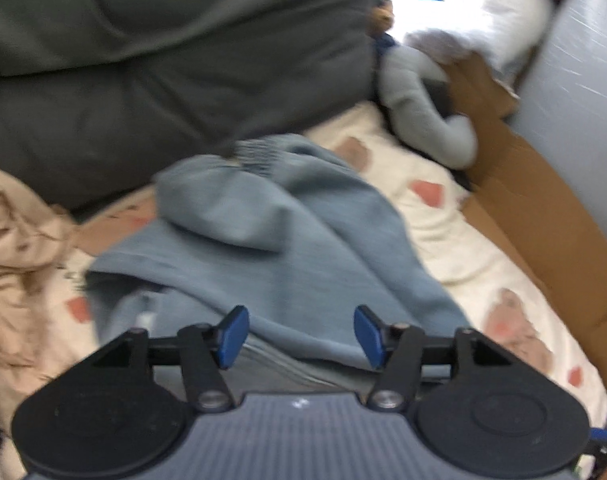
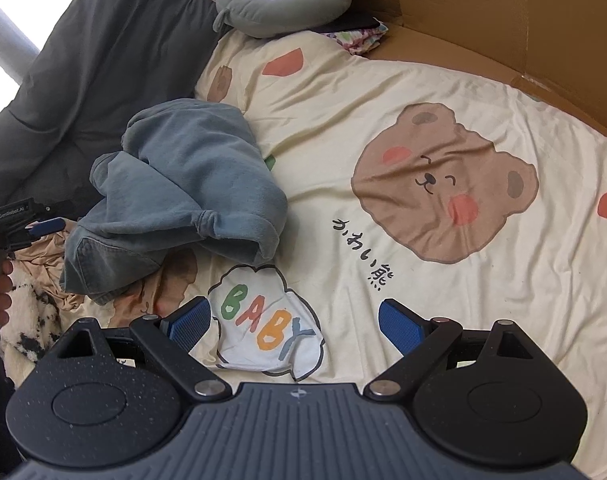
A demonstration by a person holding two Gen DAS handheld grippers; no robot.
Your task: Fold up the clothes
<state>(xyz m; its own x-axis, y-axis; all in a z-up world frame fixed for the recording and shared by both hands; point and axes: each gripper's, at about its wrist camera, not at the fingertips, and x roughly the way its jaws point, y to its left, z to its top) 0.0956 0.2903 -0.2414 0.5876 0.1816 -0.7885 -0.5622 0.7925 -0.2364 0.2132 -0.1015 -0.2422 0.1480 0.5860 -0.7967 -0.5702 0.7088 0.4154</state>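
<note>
Lying crumpled on the bear-print sheet [image 2: 383, 92], the blue garment [image 2: 183, 184] is free; left gripper [image 1: 301, 336] and right gripper [image 2: 293, 326] both stand open, empty.

Each tool [image 2: 293, 326] was black with blue ribbed pads [image 2: 401, 326], silver screws and a grey ridged body; white lettering marked the left tool [image 1: 301, 336].

Home bedroom. A bed is covered by a cream sheet [image 2: 443, 92] printed with cartoon bears and "BABY". A dark grey duvet [image 2: 115, 52], a grey neck pillow [image 2: 283, 4] and a white pillow [image 1: 503, 12] are seen at its edges, and cardboard [image 2: 483, 20] alongside.
</note>
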